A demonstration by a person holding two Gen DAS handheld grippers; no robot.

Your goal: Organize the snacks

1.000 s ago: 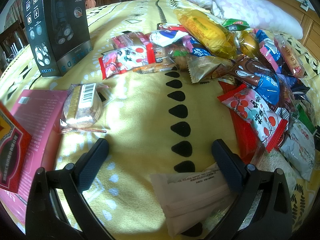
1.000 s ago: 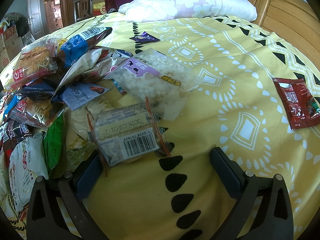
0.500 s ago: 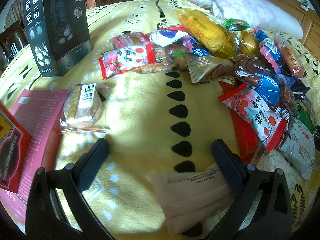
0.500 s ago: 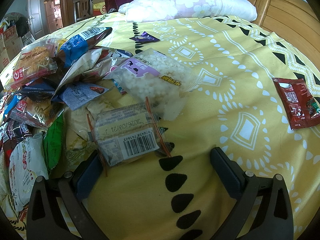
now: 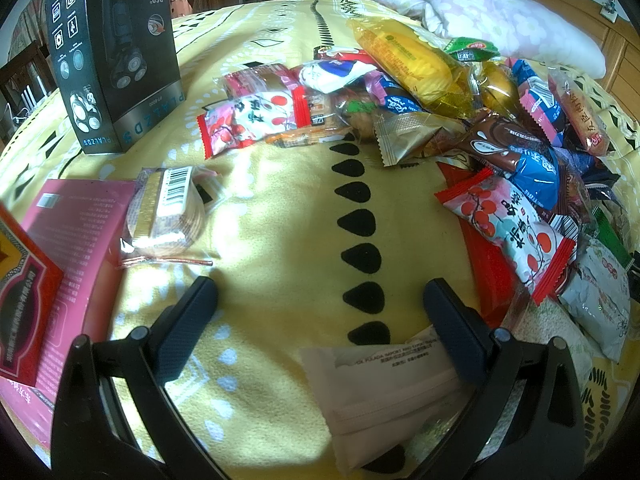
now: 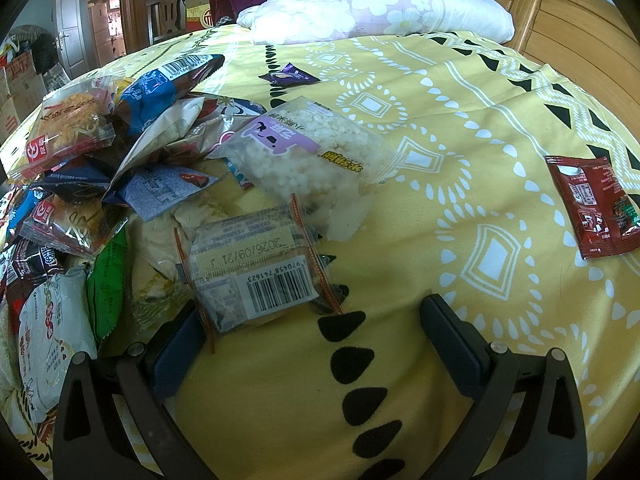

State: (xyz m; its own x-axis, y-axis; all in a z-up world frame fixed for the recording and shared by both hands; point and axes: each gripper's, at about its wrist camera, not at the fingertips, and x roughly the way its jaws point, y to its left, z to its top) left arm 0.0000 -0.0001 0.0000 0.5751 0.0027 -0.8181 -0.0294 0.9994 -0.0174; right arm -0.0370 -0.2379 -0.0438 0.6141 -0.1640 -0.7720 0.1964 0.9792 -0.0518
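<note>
The right tool (image 6: pixel 316 336) is spread wide and empty over the bed (image 6: pixel 460 240); the barcode packet (image 6: pixel 256 268) lies just ahead, left of centre (long axis crosswise), touching its left finger. The left tool (image 5: pixel 320 312), also wide, holds nothing.

A yellow bedspread (image 5: pixel 280 208) carries white geometric motifs and a row of black teardrops (image 5: pixel 362 256). At far left stands a black box (image 5: pixel 116 56) with grey lettering; near left lies a pink box (image 5: pixel 76 240) beside a red and black one (image 5: pixel 24 312). In the snack heap, a yellow packet (image 5: pixel 404 60), a brown and blue wrapper (image 5: pixel 516 152) and a red-edged white packet with red blossoms (image 5: pixel 508 228). From the right wrist: a clear bag of white puffs with a purple label (image 6: pixel 304 152), a dark red sachet (image 6: pixel 592 204) at right, and a floral white-and-pink pillow (image 6: pixel 380 8) far off.
</note>
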